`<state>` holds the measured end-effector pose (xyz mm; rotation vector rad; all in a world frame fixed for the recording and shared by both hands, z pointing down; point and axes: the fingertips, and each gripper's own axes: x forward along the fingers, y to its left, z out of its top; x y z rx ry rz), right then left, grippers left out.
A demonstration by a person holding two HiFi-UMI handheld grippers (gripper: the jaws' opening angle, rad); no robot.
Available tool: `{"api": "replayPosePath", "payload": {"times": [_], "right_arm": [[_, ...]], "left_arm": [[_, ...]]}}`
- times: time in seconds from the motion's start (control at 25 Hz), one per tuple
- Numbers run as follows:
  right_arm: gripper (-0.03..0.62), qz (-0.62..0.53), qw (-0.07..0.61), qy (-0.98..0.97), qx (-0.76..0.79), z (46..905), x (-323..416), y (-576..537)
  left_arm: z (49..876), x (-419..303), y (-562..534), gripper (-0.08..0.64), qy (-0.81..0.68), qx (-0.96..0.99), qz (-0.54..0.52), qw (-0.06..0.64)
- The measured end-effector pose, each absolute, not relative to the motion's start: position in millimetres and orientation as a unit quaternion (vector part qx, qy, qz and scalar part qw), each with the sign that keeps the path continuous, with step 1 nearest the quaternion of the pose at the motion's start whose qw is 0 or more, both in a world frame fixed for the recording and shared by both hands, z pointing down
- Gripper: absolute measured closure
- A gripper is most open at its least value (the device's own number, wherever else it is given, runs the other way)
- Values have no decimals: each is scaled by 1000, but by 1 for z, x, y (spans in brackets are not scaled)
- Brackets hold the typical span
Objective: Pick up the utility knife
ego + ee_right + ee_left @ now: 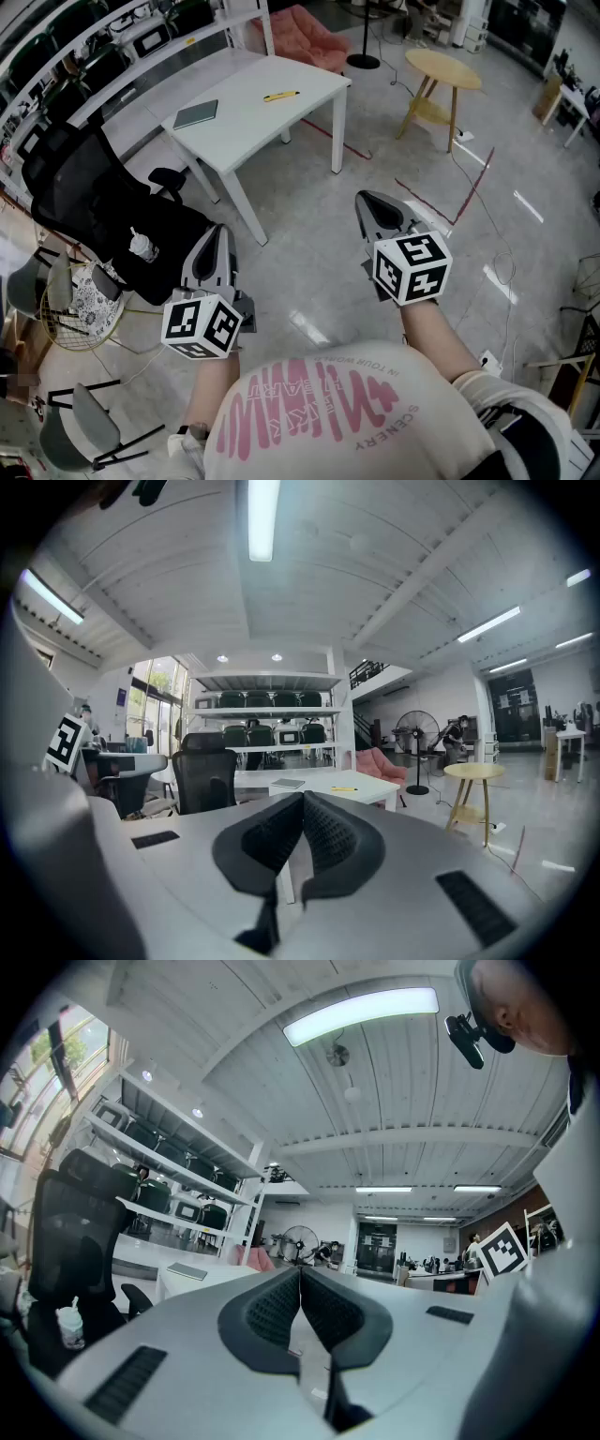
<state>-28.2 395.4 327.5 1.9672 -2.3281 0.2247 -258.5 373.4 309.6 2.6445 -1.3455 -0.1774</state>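
Utility knife (280,96) flat on white table (262,131), well ahead of both tools, long axis crosswise to the pointing line of right gripper (367,199), judged the nearer; left gripper (219,231) likewise well apart, both jaw pairs pressed together, empty.

White desk (262,124) upper centre. Yellow utility knife (280,96) lies near desk's far edge; grey notebook (196,113) left of it, apart. Left claw (219,231) and right claw (362,197) hang over grey floor (309,244), well short of desk, jaws together, nothing held. Black office chair (89,202) left of desk. Round wooden side table (442,67) upper right.
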Motion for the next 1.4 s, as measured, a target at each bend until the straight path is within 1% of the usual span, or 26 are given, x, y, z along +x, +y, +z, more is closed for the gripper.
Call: {"api": "replayPosePath", "payload": {"times": [0.64,0.88,1.04,1.28,1.4], "right_arm": [[577,72,44,-761,643,323,-36,397],[576,89,29,-762,641,329,-47,394],[577,93,21,-761,641,338,-59,395],[576,108,37,-760,640,362,-72,391],[577,116,24,-761,638,363,-73,374]], "left_arm": [[305,-267,373,535,-446,889,-69,85],[304,-276,369,535,-433,895,-70,80],[310,-286,369,535,-424,897,-77,94],[333,-297,368,535,-421,897,-66,120],[344,-301,355,535,-430,893,-56,123]]}}
